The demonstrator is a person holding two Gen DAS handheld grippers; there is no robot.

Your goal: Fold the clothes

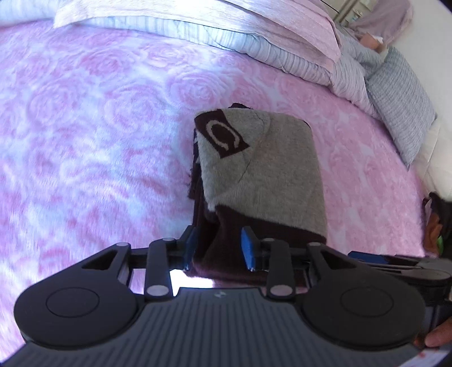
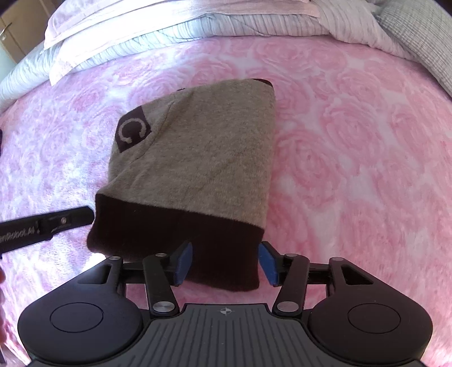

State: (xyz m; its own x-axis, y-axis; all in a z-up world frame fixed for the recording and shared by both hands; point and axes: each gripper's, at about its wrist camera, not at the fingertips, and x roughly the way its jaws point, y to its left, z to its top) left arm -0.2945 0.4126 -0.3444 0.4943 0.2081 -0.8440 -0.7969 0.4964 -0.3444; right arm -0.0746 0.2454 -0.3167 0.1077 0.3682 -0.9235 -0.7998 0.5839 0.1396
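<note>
A folded grey knit sweater with a dark brown hem and a brown patch bearing a pale C-shaped logo lies on the pink rose-patterned blanket. My left gripper stands over the left end of the hem. Its blue pads are apart, with dark fabric between them and no clear squeeze. My right gripper is at the hem's right end. Its pads are wide apart and the right one is just clear of the cloth. The left gripper's finger shows beside the hem in the right wrist view.
Striped and pink folded bedding lies along the far side of the bed. A grey pillow sits at the far right. Dark and orange items stand past the bed's right edge. A person's fingertip shows at the lower right.
</note>
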